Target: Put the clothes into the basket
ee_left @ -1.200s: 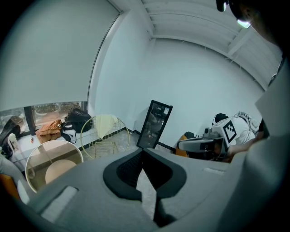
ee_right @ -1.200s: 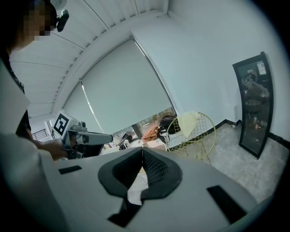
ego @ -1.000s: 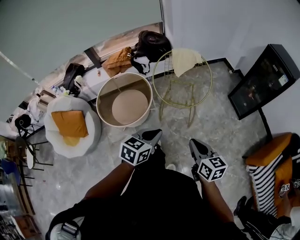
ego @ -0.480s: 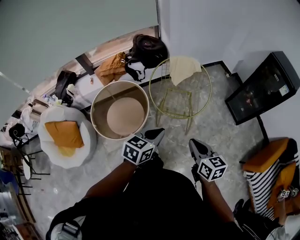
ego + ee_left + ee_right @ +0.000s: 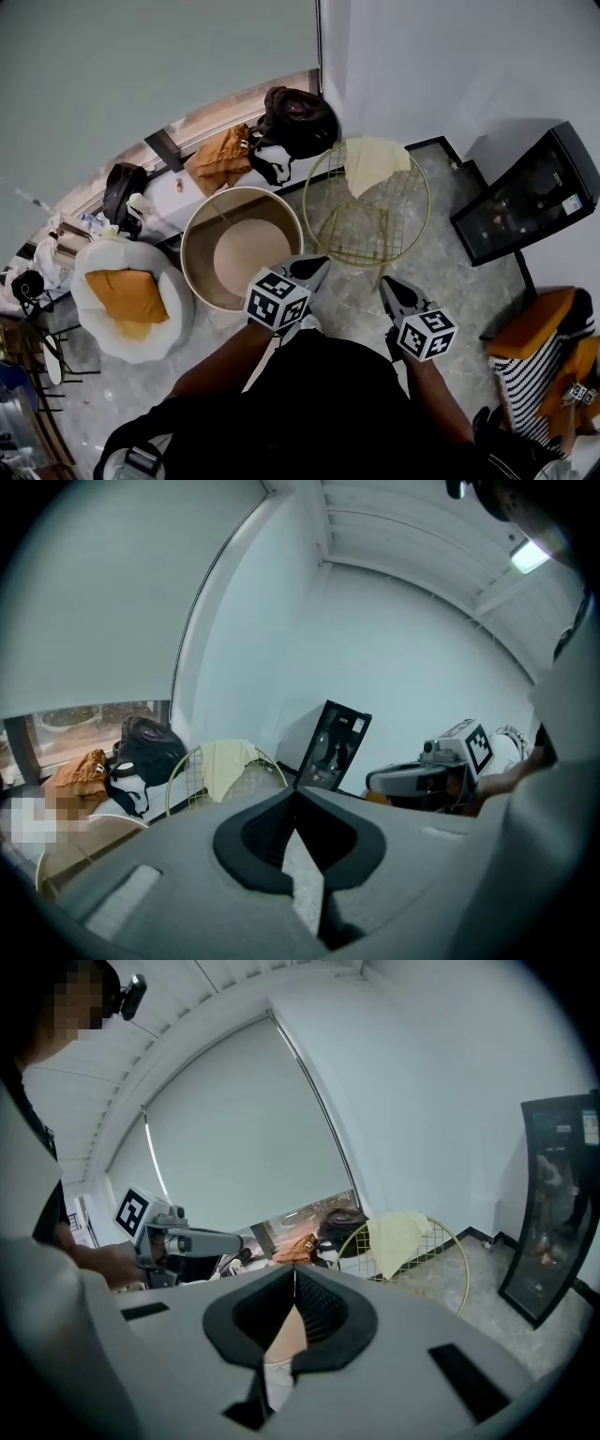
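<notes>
- Down on the floor by the corner: round basket (image 5: 199, 234), upright, just left of wire table (image 5: 394, 220).
- Over the table's far rim: pale yellow cloth (image 5: 373, 161), draped.
- On the window ledge behind the basket: orange garment (image 5: 220, 159), touching black backpack (image 5: 300, 120).
- Left gripper (image 5: 317, 264) near the basket's rim, jaws closed tip to tip, empty.
- Right gripper (image 5: 387, 284) alongside, likewise closed, empty.
</notes>
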`<action>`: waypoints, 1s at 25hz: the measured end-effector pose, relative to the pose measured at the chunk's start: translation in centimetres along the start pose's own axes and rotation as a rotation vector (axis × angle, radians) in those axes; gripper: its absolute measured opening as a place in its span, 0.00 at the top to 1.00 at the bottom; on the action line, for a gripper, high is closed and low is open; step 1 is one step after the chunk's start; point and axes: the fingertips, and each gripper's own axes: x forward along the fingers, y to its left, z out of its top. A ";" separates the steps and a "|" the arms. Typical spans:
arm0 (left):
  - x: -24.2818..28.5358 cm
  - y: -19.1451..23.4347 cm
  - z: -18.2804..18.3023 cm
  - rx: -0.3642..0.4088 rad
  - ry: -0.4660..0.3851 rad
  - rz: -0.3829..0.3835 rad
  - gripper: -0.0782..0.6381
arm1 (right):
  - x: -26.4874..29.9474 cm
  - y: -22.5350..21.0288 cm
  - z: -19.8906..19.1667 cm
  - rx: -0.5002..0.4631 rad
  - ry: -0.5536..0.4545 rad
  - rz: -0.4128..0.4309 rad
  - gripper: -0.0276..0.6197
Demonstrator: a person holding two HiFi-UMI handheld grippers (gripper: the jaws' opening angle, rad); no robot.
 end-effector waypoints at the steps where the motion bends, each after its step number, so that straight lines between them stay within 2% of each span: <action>1: 0.0 0.6 0.1 0.000 0.000 -0.003 0.89 | 0.5 -0.1 0.2 0.000 0.000 -0.007 0.93; 10: -0.8 4.4 0.3 -0.014 -0.011 -0.002 0.89 | 3.7 0.0 0.7 0.006 0.022 -0.033 0.93; 15: -0.8 6.0 -0.4 -0.070 -0.009 0.017 0.89 | 5.0 0.1 1.5 -0.007 0.030 -0.029 0.93; 18: -1.1 5.7 -0.1 -0.062 -0.028 0.004 0.89 | 5.7 -0.1 1.7 -0.013 0.034 -0.021 0.93; 25: -1.1 8.4 1.0 -0.079 -0.041 0.057 0.89 | 8.6 -0.3 3.3 -0.024 0.034 0.027 0.93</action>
